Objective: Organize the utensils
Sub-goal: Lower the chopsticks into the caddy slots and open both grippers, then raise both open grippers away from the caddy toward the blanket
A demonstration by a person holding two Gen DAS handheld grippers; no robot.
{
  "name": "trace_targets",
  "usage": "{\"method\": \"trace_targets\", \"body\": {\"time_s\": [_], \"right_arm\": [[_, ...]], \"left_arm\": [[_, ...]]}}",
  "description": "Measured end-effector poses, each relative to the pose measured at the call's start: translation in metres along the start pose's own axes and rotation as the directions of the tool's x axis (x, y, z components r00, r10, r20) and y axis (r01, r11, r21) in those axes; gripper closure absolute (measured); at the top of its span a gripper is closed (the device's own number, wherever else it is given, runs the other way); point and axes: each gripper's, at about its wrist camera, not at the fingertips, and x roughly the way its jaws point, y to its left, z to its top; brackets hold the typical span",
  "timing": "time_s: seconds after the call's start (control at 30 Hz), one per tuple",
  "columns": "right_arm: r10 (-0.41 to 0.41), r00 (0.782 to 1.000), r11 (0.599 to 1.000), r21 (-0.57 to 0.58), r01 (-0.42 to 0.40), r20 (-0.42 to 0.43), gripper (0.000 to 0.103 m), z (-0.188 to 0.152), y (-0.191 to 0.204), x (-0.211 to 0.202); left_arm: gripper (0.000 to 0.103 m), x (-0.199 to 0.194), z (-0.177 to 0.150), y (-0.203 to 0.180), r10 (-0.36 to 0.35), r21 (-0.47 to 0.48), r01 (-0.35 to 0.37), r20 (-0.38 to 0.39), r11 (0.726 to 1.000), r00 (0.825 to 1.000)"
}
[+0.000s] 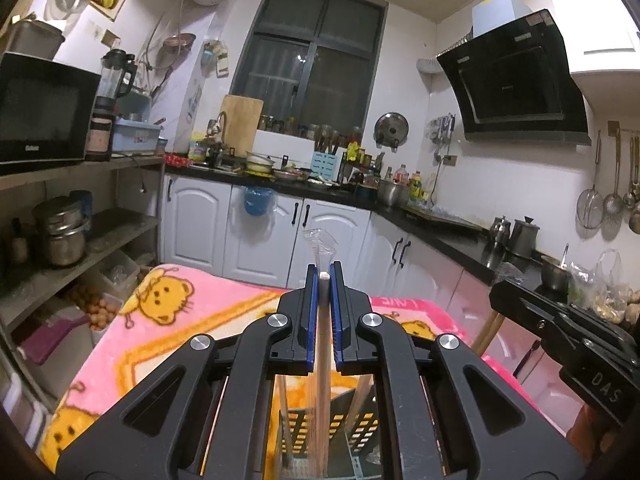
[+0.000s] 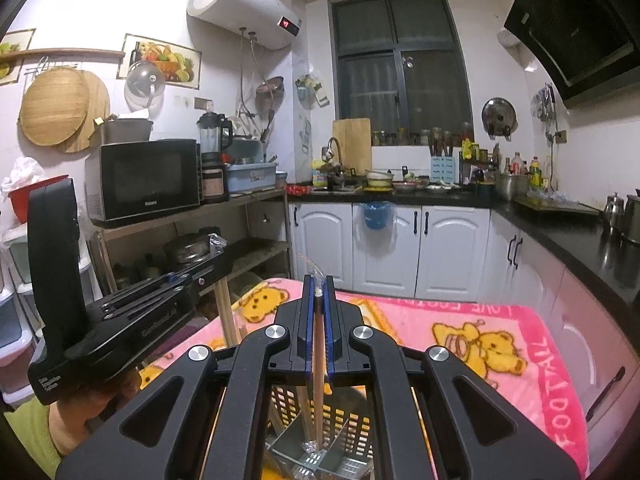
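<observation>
My left gripper (image 1: 325,273) is shut on wrapped wooden chopsticks (image 1: 322,344). They stand upright, and their clear wrapper sticks out above the fingertips. Their lower end reaches down into a dark perforated utensil holder (image 1: 362,426) right below. My right gripper (image 2: 318,280) is shut on another wrapped pair of chopsticks (image 2: 318,392), whose tip sits inside the same holder (image 2: 354,420). In the left wrist view the right gripper (image 1: 498,296) shows at the right with its chopsticks (image 1: 489,332) hanging down. In the right wrist view the left gripper (image 2: 222,266) shows at the left, and its chopsticks (image 2: 225,312) hang below it.
The holder stands on a table covered by a pink blanket (image 2: 460,320) with yellow bears. White cabinets under a black counter (image 2: 552,232) run behind and to the right. A shelf with a microwave (image 2: 148,178) and pots stands at the left.
</observation>
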Motion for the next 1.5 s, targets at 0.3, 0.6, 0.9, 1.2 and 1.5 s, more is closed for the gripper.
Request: {"method": "trace_targets", "body": {"time_s": [0.3,0.6,0.9,1.2,1.5], "right_arm": [[-0.004,0.999,1.0,0.018,0.004,-0.037,0.098,-0.016,0.0,0.014],[-0.018,0.997,1.0,0.018,0.02,-0.075,0.098,-0.03,0.002,0.018],[-0.04,0.993,0.998,0.04,0.045,-0.111,0.098,-0.04,-0.007,0.012],[-0.054,0.99,0.997,0.049,0.061,-0.133,0.096,-0.046,-0.014,0.003],[-0.06,0.988,0.996,0.062,0.07,-0.142,0.085,-0.051,-0.019,-0.007]], "left_arm": [[0.1,0.009,-0.015,0.006,0.004,0.009,-0.004,-0.037,1.0,0.999],[0.1,0.016,-0.031,0.01,-0.007,0.017,0.008,-0.09,1.0,0.996],[0.096,0.015,-0.045,0.016,0.009,0.022,-0.006,-0.141,1.0,0.99],[0.085,0.003,-0.052,0.021,0.013,0.019,-0.01,-0.167,1.0,0.986],[0.067,-0.008,-0.055,0.02,0.002,0.013,0.0,-0.192,1.0,0.981]]}}
